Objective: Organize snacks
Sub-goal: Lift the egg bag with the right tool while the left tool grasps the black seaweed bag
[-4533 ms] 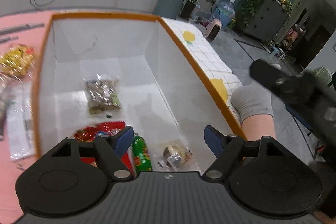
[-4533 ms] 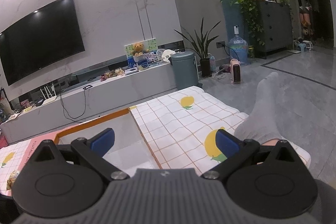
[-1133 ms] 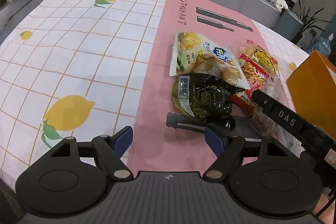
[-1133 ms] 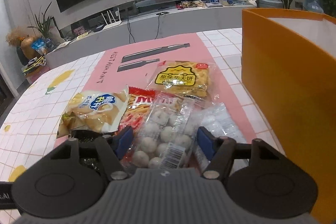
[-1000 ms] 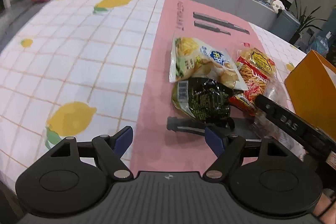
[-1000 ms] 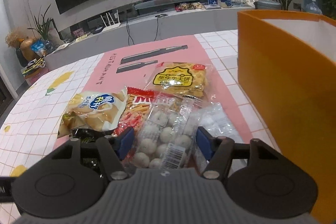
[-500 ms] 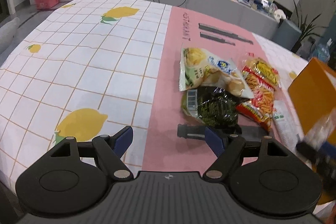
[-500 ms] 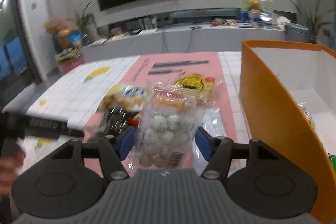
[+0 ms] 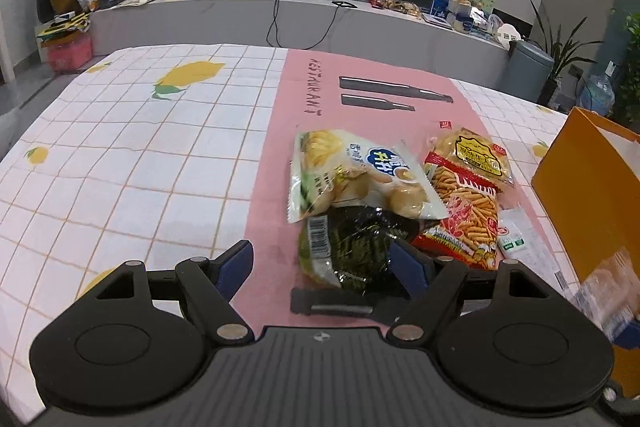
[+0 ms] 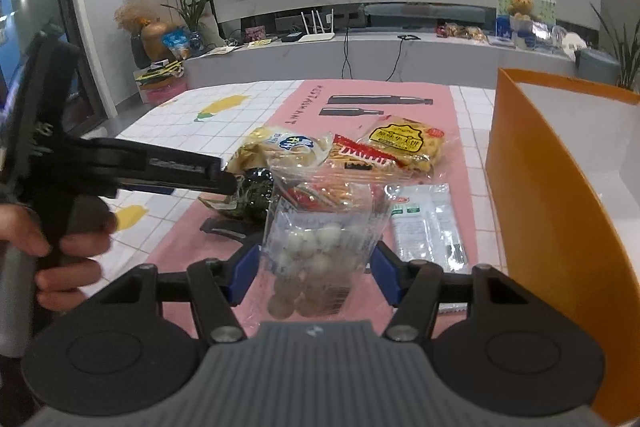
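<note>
Since 1.1 s ago, the clear bag of white balls point(image 10: 316, 259) has left the snack pile and is now lifted above the worktop point(image 9: 132, 163), pinched between the fingers point(image 10: 242, 273) of the right gripper point(image 10: 314, 277). It sits at lower centre of the right wrist view; in the left wrist view it appears blurred at the lower right edge, in front of the orange box point(image 9: 588, 195).

Left gripper point(image 9: 326, 267): fingers spread apart, holding nothing, positioned over the pink mat point(image 9: 276, 163), with the dark seaweed pack point(image 9: 352, 251) between them and lower.

Remaining on the mat, centre right of the left wrist view:
- pale chip bag point(image 9: 352, 175), overlapping the seaweed pack;
- red stick-snack bag point(image 9: 464, 215);
- yellow cracker bag point(image 9: 474, 155);
- clear flat packet point(image 9: 524, 243), nearest the box.

Right wrist view, right side: orange box, white inside.
</note>
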The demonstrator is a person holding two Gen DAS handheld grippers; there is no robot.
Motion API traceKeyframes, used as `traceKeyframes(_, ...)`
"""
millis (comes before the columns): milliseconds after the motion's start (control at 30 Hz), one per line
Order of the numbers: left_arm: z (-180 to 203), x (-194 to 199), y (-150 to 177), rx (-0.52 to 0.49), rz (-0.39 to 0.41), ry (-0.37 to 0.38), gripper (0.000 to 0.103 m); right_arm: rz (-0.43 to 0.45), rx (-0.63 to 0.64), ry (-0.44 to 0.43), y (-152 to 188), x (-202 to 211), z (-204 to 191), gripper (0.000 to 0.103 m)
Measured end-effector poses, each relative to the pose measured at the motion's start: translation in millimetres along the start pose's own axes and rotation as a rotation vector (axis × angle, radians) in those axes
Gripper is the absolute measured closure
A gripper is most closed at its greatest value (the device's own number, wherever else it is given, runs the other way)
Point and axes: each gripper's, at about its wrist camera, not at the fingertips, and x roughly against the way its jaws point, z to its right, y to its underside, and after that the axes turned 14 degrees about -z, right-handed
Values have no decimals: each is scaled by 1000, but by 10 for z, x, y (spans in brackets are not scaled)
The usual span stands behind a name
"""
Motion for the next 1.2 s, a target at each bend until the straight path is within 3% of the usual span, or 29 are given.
traceKeyframes(200, 59, -142, -83, -15, -11, -6, 12, -16, -16, -7, 12, 6, 21, 43)
traceKeyframes(400, 33, -343, -188, 40, -111, 101, 11, -18, -21, -13, 13, 12, 23, 43)
traceKeyframes(567, 112, -461, -181, 6, -103, 77, 2, -16, -16, -12, 18, 10, 15, 43)
traceKeyframes(767, 255, -497, -125, -64, -84, 14, 0, -12, -20, -16, 29, 7, 15, 43)
traceKeyframes(1200, 240, -373, 9, -105, -141, -2, 7, -22, -44, -36, 2, 69, 16, 44)
